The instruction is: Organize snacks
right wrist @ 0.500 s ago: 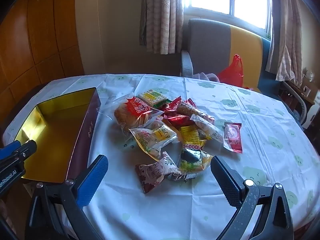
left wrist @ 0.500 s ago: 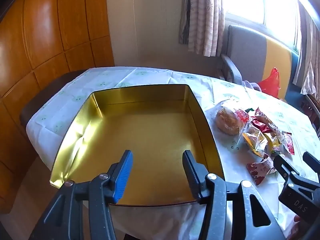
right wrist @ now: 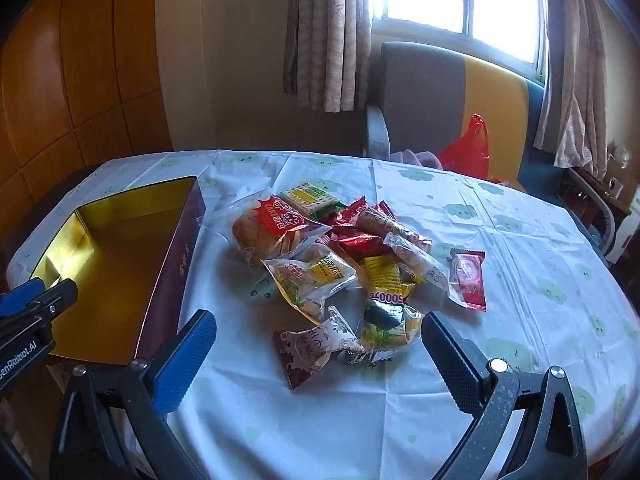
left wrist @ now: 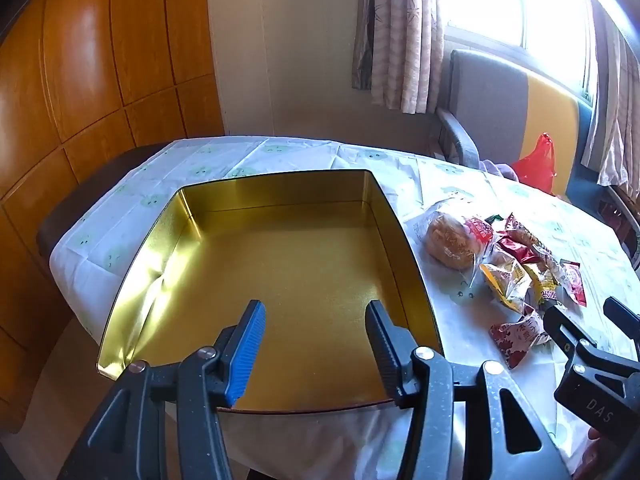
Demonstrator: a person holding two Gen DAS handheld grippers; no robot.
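Blue and black pads face each other across a wide gap on your right hand-held gripper [right wrist: 318, 354], so it stands open with nothing between its fingers. It hovers low over the near edge of the counter [right wrist: 540, 248], which wears a pale cloth printed with small green shapes. Just ahead of the fingertips lies a dark red floral packet [right wrist: 310, 350], its long axis slanting from near-left to far-right, one corner pointing back at you. Touching it on the right is a yellow and black packet [right wrist: 386, 308] that runs roughly away from you. Beyond these the snack pile [right wrist: 348, 256] spreads toward the far side: a clear-wrapped cake with a red label [right wrist: 270, 230] at the left of the heap, a green cracker pack [right wrist: 310, 196] behind it, and a small red sachet [right wrist: 468, 278] lying apart at the right edge.

Your left hand-held gripper [left wrist: 316, 346] is also open and holds nothing. It hangs over the near rim of the gold tin box [left wrist: 280, 276], fingers pointing into its bare interior. The box sits at the left end of the counter, its near edge overhanging slightly, just beside the cake and left of the whole pile. Its outer wall is maroon in the right wrist view.
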